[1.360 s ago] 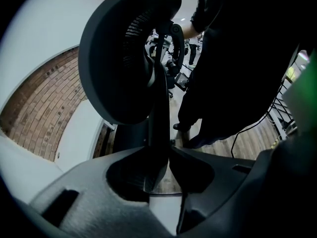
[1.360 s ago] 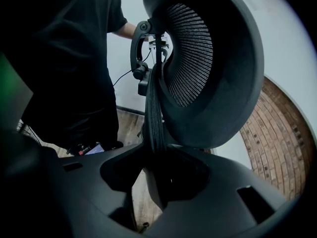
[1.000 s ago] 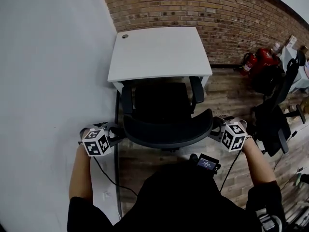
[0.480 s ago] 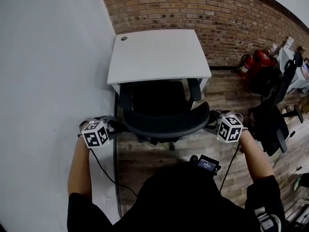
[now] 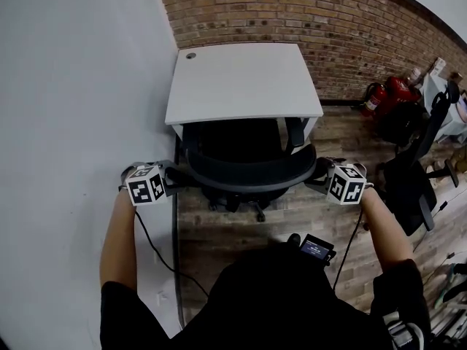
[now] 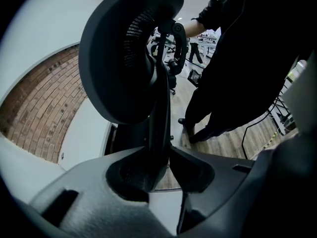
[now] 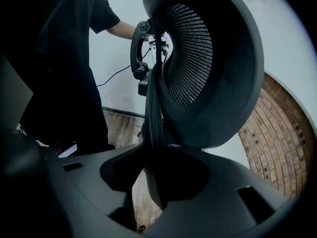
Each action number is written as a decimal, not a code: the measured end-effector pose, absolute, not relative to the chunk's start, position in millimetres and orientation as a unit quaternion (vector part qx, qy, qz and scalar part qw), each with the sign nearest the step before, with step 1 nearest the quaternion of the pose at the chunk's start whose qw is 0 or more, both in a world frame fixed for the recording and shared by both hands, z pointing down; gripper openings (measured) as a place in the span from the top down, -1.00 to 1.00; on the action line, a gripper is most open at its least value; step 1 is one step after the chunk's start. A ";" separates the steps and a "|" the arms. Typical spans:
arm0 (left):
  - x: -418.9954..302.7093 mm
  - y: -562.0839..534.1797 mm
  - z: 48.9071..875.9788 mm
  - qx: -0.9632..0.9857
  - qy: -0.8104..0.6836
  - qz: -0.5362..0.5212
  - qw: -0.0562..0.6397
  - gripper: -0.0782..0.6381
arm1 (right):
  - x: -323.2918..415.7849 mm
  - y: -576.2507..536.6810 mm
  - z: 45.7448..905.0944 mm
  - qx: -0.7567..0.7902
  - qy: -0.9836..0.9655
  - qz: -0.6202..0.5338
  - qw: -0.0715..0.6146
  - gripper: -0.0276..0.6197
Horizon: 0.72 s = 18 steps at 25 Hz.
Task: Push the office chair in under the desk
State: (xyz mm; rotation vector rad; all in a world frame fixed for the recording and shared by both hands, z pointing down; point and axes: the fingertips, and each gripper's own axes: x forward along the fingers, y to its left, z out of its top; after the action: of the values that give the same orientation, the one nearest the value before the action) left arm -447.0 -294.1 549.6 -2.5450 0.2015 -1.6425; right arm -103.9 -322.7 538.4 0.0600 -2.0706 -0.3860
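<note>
A black office chair (image 5: 252,173) stands at the front edge of the white desk (image 5: 241,82), its seat mostly hidden under the desktop and its curved backrest facing me. My left gripper (image 5: 174,176) is shut on the backrest's left edge. My right gripper (image 5: 319,175) is shut on its right edge. In the left gripper view the backrest (image 6: 129,58) rises from between the jaws of the left gripper (image 6: 161,157). The right gripper view shows the mesh backrest (image 7: 213,63) running up out of the right gripper (image 7: 153,162) the same way.
A white wall (image 5: 73,86) runs close along the desk's left side and a brick wall (image 5: 328,20) stands behind it. Red fire extinguishers (image 5: 387,90) and a second black chair (image 5: 416,170) stand at the right. A cable (image 5: 157,257) trails over the wood floor.
The chair has rolled forward under the desk, so less of its seat shows. Both grippers have moved forward with the backrest, still closed on its edges.
</note>
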 end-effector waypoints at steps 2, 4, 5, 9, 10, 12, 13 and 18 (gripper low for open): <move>-448.3 -297.9 551.1 -0.838 0.065 -0.539 0.052 0.40 | -105.3 -326.7 540.3 0.026 -0.854 -0.157 0.495 0.48; -448.7 -302.7 552.4 -0.838 0.066 -0.539 0.052 0.40 | -105.3 -331.0 541.5 0.026 -0.854 -0.155 0.496 0.48; -448.4 -304.8 552.7 -0.838 0.067 -0.539 0.052 0.40 | -105.1 -332.8 541.6 0.026 -0.854 -0.154 0.497 0.48; -447.3 -310.8 551.8 -0.839 0.070 -0.538 0.049 0.40 | -103.9 -339.5 541.6 0.027 -0.854 -0.152 0.496 0.48; -448.4 -313.3 551.8 -0.839 0.071 -0.537 0.049 0.40 | -104.8 -341.8 541.7 0.026 -0.854 -0.152 0.496 0.48; -450.0 -318.5 552.4 -0.840 0.074 -0.535 0.050 0.39 | -106.5 -346.3 542.1 0.025 -0.854 -0.151 0.496 0.48; -450.2 -320.6 552.6 -0.841 0.075 -0.534 0.051 0.39 | -106.7 -348.3 542.3 0.025 -0.854 -0.151 0.497 0.48; -449.7 -328.1 549.6 -0.841 0.072 -0.534 0.055 0.39 | -106.6 -361.2 541.4 0.021 -0.851 -0.146 0.503 0.48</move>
State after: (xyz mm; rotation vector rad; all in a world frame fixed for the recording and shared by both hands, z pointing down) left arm -449.7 -328.1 549.6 -2.5528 0.2176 -1.6221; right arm -106.6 -361.2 541.4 0.0504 -2.0563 -0.3519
